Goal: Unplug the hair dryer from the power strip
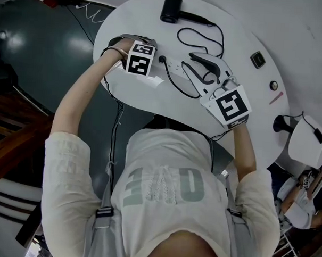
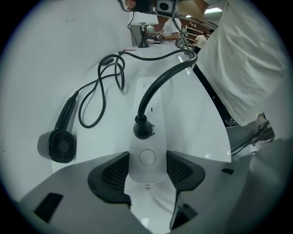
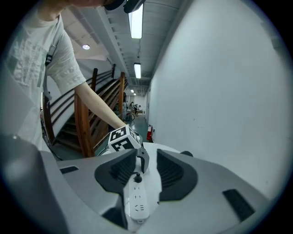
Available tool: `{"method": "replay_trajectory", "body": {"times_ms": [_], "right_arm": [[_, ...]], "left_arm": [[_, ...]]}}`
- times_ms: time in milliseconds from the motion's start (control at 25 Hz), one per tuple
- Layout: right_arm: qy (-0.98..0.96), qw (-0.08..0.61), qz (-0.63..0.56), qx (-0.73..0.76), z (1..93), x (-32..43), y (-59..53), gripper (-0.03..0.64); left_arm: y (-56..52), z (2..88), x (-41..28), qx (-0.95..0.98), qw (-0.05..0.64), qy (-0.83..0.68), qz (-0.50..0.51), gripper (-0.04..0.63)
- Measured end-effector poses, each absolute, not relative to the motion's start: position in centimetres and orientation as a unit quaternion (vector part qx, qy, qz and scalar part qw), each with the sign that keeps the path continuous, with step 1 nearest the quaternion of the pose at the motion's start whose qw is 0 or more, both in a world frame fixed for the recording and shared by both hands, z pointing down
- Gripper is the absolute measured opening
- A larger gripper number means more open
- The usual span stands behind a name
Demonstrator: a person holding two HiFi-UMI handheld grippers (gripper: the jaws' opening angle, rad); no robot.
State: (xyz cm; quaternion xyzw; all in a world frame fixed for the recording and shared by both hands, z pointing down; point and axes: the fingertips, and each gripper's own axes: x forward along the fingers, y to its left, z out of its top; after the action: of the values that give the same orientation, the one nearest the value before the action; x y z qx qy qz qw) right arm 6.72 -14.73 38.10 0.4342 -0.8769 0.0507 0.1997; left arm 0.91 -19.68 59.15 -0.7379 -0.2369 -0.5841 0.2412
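A white power strip (image 1: 177, 66) lies on the round white table (image 1: 128, 22), with the hair dryer's black plug (image 1: 163, 60) seated in it. The cord (image 1: 205, 34) loops back to the black hair dryer (image 1: 171, 8) at the far edge. My left gripper (image 2: 147, 157) points steeply down, and its pads press both sides of the strip's button end, just short of the plug (image 2: 143, 128). My right gripper (image 3: 147, 155) hovers low over the strip's other end (image 3: 137, 201), jaws apart with nothing gripped. The plug (image 3: 136, 176) shows ahead between them.
A small black box (image 1: 257, 59), a round knob (image 1: 273, 85) and a pink pen (image 1: 276, 97) lie on the table's right side. Beyond the near right rim stands a second white table (image 1: 304, 139). A wooden staircase (image 3: 84, 114) rises to the left.
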Motion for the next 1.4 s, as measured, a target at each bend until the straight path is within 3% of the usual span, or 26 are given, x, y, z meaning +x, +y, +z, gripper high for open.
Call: {"method": "replay_trajectory", "body": {"times_ms": [40, 80, 440, 640, 1000, 1240, 1400], "right_arm": [[-0.879, 0.217, 0.048, 0.421, 38.7, 7.1, -14.9, 0.163], [-0.88, 0.236, 0.041, 0.409, 39.4, 7.3, -15.2, 0.179], [-0.903, 0.349, 0.018, 0.25, 49.7, 3.4, -18.2, 0.179], [-0.907, 0.36, 0.051, 0.212, 50.5, 4.1, -17.8, 0.178], [-0.895, 0.4, 0.004, 0.197, 53.5, 1.9, -18.9, 0.178], [-0.884, 0.405, 0.028, 0.231, 54.5, 0.3, -19.7, 0.086], [-0.894, 0.342, 0.078, 0.279, 54.1, 0.3, -20.0, 0.064]], "left_arm": [[-19.6, 59.2, 1.0, -0.74, 0.239, -0.235, -0.584, 0.261], [-19.5, 59.2, 1.1, -0.741, 0.237, -0.233, -0.583, 0.261], [-19.5, 59.2, 0.9, -0.747, 0.222, -0.249, -0.575, 0.261], [-19.7, 59.0, 1.0, -0.753, 0.214, -0.251, -0.569, 0.261], [-19.5, 59.1, 1.0, -0.755, 0.202, -0.26, -0.568, 0.261], [-19.7, 59.0, 1.0, -0.755, 0.198, -0.259, -0.569, 0.261], [-19.7, 59.2, 0.9, -0.75, 0.202, -0.258, -0.574, 0.261]]}}
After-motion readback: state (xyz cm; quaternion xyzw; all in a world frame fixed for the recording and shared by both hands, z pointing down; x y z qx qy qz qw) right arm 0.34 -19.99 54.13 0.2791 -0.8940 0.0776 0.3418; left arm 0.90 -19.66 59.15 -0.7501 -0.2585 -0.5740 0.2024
